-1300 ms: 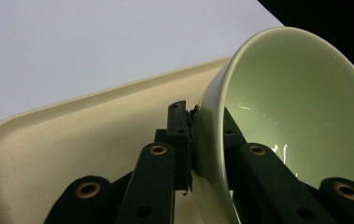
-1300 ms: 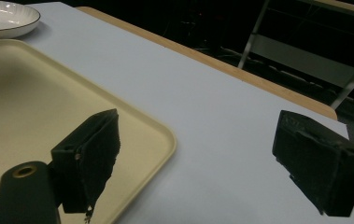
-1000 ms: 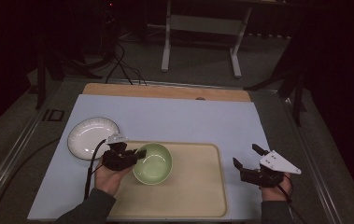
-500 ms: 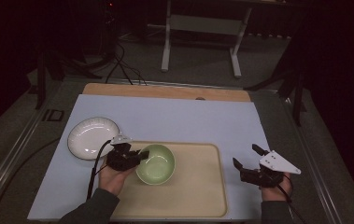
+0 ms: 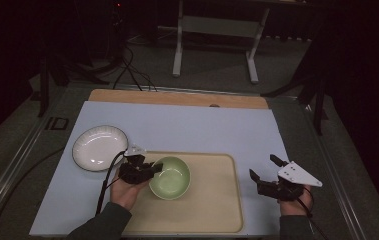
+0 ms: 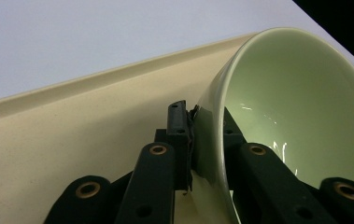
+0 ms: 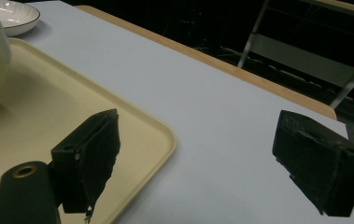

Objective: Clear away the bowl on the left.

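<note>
Pinching the green bowl's (image 5: 170,178) near rim, our left tool (image 5: 138,169) holds it over the tray (image 5: 217,205). Our right tool (image 5: 272,182) waits wide apart, far off to the bowl's right.

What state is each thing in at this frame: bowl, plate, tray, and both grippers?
Green bowl: empty, upright on the tray, rim pinched by the left gripper.
White plate: empty, flat on the table, left of the tray.
Tray: flat on the table, carrying the bowl.
Left gripper: fingers shut on the bowl's rim.
Right gripper: fingers open, holding nothing, right of the tray.
</note>
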Demonstrator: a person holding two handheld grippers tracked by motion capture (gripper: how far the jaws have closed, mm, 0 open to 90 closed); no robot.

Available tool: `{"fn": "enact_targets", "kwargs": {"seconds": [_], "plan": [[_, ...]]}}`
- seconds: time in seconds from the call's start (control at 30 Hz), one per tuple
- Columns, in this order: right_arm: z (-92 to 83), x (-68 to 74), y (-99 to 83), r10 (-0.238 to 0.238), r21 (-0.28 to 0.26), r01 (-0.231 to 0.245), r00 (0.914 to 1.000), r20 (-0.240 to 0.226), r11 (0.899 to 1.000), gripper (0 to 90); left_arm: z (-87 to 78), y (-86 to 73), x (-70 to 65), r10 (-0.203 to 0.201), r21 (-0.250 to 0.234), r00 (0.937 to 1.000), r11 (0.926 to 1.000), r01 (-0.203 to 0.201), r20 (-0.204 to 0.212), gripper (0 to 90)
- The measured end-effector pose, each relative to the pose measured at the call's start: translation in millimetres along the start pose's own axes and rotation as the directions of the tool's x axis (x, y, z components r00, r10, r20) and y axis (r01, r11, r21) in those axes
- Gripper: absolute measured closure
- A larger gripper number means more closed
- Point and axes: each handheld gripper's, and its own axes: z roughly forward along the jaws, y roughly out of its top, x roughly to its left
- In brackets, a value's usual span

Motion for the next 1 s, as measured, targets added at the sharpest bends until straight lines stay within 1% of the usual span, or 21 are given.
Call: {"fn": "enact_targets", "kwargs": {"seconds": [0.13, 0.57, 0.87, 0.93, 1.0], "plan": [[-0.1, 0.0, 0.0, 0.001, 0.0, -0.001, 1.0, 0.001, 1.0, 14.6, 3.6, -0.9, -1.6, 0.003, 0.007, 1.0, 1.0, -0.003, -0.007, 82.4], [-0.3, 0.0, -0.1, 0.0, 0.0, 0.0, 1.0, 0.001, 1.0, 14.5, 13.5, -3.8, -5.0, 0.009, 0.037, 0.9999, 0.9993, -0.009, -0.012, 82.3], [-0.3, 0.0, -0.1, 0.001, 0.001, -0.001, 1.0, 0.002, 1.0, 14.6, 21.9, -7.0, -6.3, 0.013, 0.071, 0.9998, 0.9974, -0.012, -0.014, 81.6], [-0.2, 0.0, -0.1, 0.001, 0.001, -0.001, 1.0, 0.002, 1.0, 14.6, 23.3, -7.4, -4.9, -0.004, 0.071, 1.0, 0.9975, 0.005, -0.004, 81.6], [-0.2, 0.0, -0.2, 0.001, 0.001, -0.001, 1.0, 0.002, 1.0, 14.5, 24.6, -7.8, -3.4, -0.011, 0.075, 0.9999, 0.9972, 0.012, -0.007, 81.6]]}}
